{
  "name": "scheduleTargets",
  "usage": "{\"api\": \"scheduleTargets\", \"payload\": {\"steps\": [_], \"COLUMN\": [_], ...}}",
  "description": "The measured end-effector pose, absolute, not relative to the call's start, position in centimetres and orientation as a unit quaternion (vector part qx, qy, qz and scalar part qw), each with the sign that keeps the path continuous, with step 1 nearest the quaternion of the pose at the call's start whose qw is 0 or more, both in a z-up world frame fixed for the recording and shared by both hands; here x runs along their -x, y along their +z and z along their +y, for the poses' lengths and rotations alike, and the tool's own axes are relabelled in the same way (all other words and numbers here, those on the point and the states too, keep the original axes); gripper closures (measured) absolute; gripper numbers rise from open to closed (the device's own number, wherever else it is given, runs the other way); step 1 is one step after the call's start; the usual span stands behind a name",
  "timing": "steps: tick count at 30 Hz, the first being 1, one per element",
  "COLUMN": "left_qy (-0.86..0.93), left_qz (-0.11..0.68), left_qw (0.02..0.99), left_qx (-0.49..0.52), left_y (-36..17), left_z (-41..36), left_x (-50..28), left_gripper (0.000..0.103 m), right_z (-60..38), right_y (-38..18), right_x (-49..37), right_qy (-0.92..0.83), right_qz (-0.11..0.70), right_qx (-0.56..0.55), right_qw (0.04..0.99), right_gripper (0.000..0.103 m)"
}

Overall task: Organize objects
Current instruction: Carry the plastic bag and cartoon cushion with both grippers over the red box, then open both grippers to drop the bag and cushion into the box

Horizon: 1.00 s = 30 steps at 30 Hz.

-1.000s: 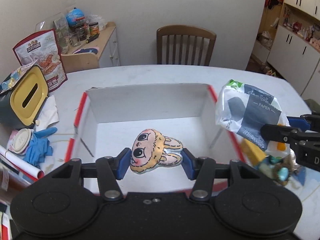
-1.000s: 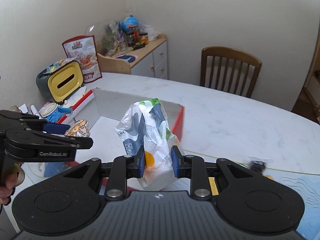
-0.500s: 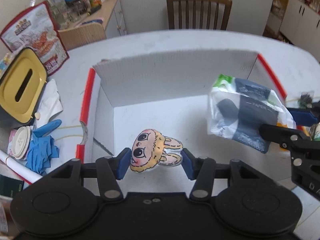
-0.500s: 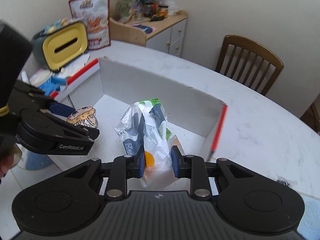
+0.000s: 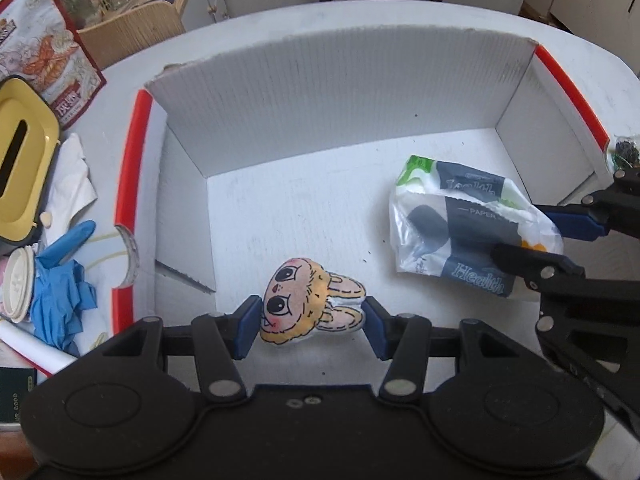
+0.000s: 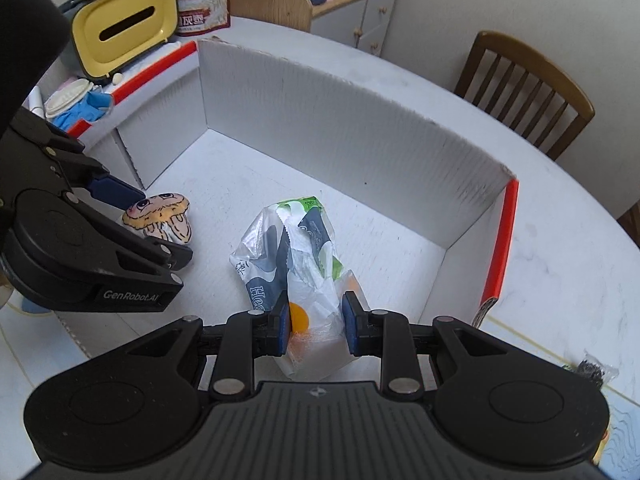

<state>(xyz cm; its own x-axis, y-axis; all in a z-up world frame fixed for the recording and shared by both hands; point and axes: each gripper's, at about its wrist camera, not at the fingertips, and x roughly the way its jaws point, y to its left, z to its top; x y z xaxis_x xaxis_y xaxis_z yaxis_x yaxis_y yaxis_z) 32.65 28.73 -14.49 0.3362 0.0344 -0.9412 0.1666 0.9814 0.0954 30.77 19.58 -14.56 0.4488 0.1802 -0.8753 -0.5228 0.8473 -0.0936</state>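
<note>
Nearest, the left gripper point(image 5: 311, 322) stays clenched on the flat cartoon bunny-face plush point(image 5: 308, 305), now lowered to the floor of the white corrugated box with red edges point(image 5: 344, 92). At three o'clock, the right gripper point(image 6: 316, 328) still grasps the crinkly plastic tissue pack point(image 6: 298, 256), also brought down inside. Both seem ready for release.

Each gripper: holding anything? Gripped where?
The left gripper is shut on the bunny toy, pads at the head and ear ends. The right gripper is shut on the tissue pack, pinching its near wrapper end.
</note>
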Motion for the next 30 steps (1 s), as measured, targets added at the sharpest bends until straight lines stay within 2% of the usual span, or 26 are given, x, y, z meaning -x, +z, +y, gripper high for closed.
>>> {"api": "scheduleTargets", "payload": {"steps": [10, 14, 17, 19, 20, 21, 30], "left_qy": [-0.041, -0.047, -0.048, -0.053, -0.055, -0.055, -0.052], "left_qz": [0.601, 0.596, 0.591, 0.588, 0.586, 0.583, 0.553], "left_qw": [0.794, 0.797, 0.801, 0.803, 0.804, 0.806, 0.828], "left_qx": [-0.081, -0.079, -0.085, -0.084, -0.084, -0.086, -0.077], "left_y": [-15.1, -14.8, -14.6, -14.5, -14.3, -14.2, -12.1], "left_z": [28.8, 28.6, 28.3, 28.2, 28.1, 28.1, 28.0], "left_x": [-33.2, -32.9, -32.6, -32.3, -32.2, -32.1, -30.9], "left_gripper": [0.049, 0.041, 0.038, 0.034, 0.031, 0.031, 0.019], "right_z": [19.6, 19.3, 19.0, 18.8, 18.6, 18.4, 16.7], "right_y": [-14.9, -14.6, -14.1, -13.7, -13.5, -13.2, -10.5], "right_x": [-30.8, -30.7, -30.6, -30.3, -30.2, -30.1, -28.8], "right_qy": [0.211, 0.216, 0.218, 0.218, 0.216, 0.215, 0.218], "right_qz": [0.496, 0.496, 0.491, 0.484, 0.480, 0.477, 0.456], "right_qx": [0.166, 0.157, 0.156, 0.153, 0.151, 0.148, 0.123], "right_qw": [0.826, 0.826, 0.829, 0.833, 0.837, 0.839, 0.854], "right_gripper": [0.077, 0.077, 0.071, 0.060, 0.051, 0.049, 0.048]}}
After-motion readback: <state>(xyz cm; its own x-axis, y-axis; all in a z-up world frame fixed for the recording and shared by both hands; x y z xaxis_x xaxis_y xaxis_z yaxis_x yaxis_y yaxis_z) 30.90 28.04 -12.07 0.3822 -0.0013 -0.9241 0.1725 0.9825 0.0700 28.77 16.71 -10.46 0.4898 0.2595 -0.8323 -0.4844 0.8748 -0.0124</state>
